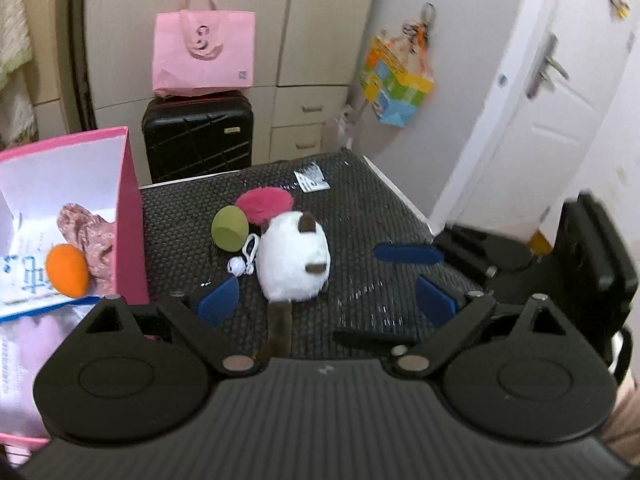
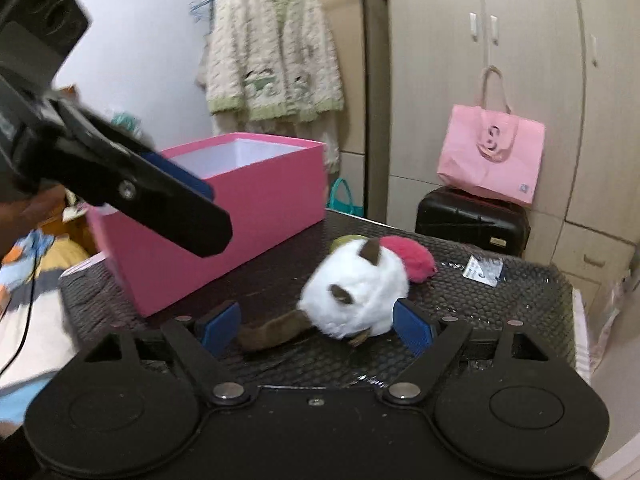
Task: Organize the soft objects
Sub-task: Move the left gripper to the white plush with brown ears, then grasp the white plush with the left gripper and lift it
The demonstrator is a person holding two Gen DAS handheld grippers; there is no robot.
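The pink box (image 1: 128, 216) is cut off at the left edge, an orange ball (image 1: 67, 271) and crumpled cloth (image 1: 90, 236) inside. The left gripper (image 1: 326, 300) and right gripper (image 2: 318, 326) both gape, gripping nothing. The white plush (image 1: 292, 258), brown-eared and brown-tailed, lies mid-mat, hiding part of a green ball (image 1: 227, 229) and a pink puff (image 1: 264, 204).

The white toy cat (image 1: 294, 262) and pink puff (image 1: 265, 205) look fluffy, the green ball (image 1: 227, 229) smooth and matt, the table mat (image 1: 360, 216) rough and woven, the pink box (image 2: 240, 216) smooth card, the suitcase (image 1: 198, 134) glossy plastic.
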